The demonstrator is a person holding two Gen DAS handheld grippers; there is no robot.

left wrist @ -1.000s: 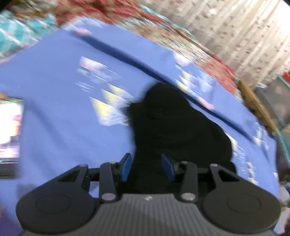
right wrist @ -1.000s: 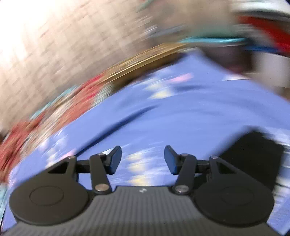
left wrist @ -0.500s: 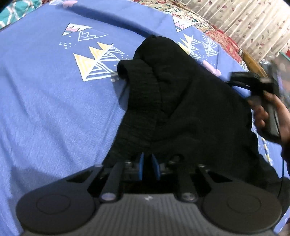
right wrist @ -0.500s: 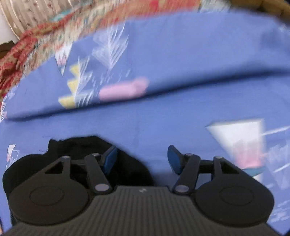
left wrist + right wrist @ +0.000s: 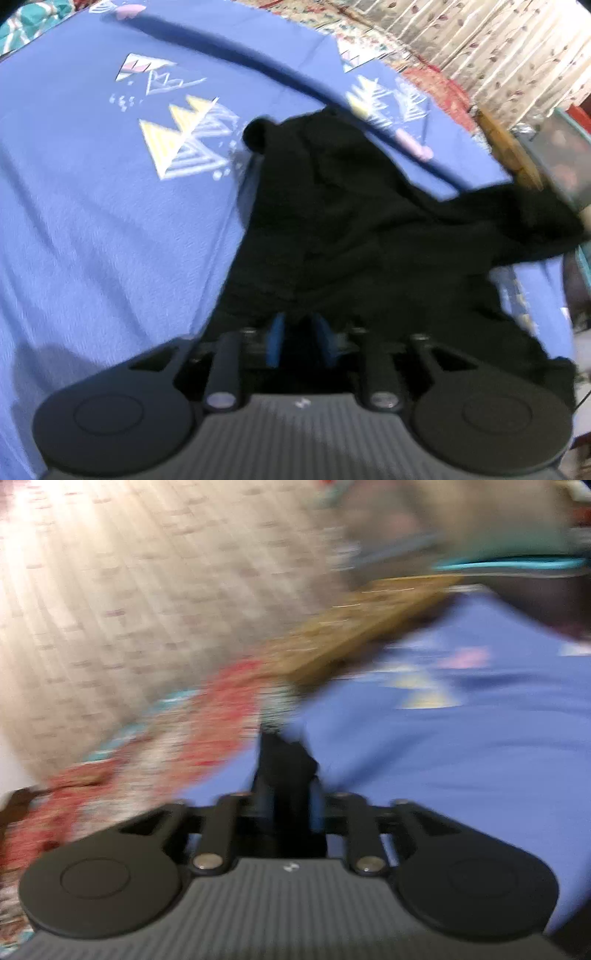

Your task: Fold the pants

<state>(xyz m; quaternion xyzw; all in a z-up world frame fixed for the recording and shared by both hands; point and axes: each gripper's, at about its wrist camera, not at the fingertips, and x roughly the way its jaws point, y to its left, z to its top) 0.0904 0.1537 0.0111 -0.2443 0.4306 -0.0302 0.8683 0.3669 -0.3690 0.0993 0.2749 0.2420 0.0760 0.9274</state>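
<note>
The black knit pants (image 5: 332, 221) lie crumpled on a blue bedsheet printed with yellow and white triangles (image 5: 92, 221), spread over a bed. No brand, label or readable writing shows on the cloth or the sheet (the only mark is a small pale logo on each gripper body, too blurred to read).

In the left wrist view the left tongs (image 5: 300, 341) sit low over the near edge of the pants; their jaws are opening, a narrow gap shows between the blue pads (image 5: 276, 339), and black cloth lies in it, with the pads not seen pressing.

One part of the pants stretches away to the right, raised off the sheet, toward the bed's far right edge. To the left of the pants the sheet lies bare and wide.

In the right wrist view, heavily blurred, the right tongs (image 5: 286, 805) are clamped on a bunch of black cloth that stands up between the fingers. Beyond lie a red patterned cover (image 5: 166, 738), a wooden bed edge (image 5: 351, 638) and a pale curtain (image 5: 129, 572).
</note>
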